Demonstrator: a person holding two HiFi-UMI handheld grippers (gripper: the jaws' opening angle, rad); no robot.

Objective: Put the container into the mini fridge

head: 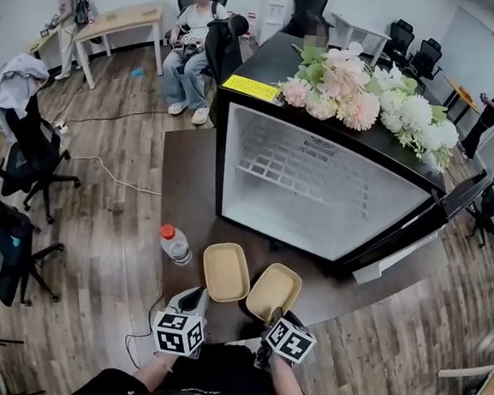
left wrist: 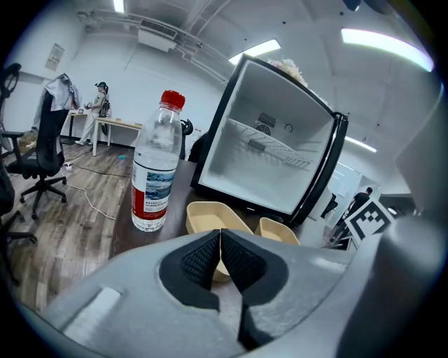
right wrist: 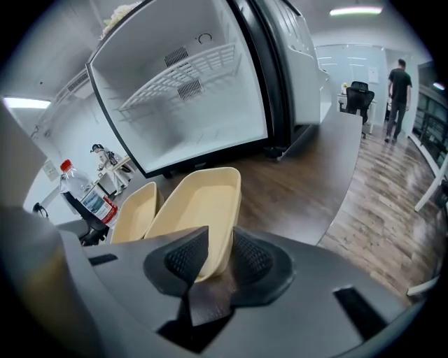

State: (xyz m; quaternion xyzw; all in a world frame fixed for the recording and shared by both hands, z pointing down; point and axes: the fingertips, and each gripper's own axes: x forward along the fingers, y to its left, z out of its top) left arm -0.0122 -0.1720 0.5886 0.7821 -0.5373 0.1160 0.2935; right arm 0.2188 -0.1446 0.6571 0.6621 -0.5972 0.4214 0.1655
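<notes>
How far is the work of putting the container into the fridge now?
Done: the mini fridge stands open and empty. In hand: the right gripper grips the rim of the right container; the left gripper is shut, empty. Left: carrying it inside; the left container sits on the table.

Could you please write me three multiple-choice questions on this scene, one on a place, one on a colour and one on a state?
1. Where does the water bottle stand?
A. on the floor
B. on the table, beside the left container
C. on a chair

2. What colour is the bottle's cap?
A. blue
B. green
C. red

3. What is the right tool doing?
A. gripping the rim of the right container
B. hanging empty in the air
C. holding the bottle

Answers: 1 B, the head view shows it at the table's left edge, in front of the open mini fridge; 2 C, the left gripper view shows it red; 3 A, its jaws are closed on the container's wall.
</notes>
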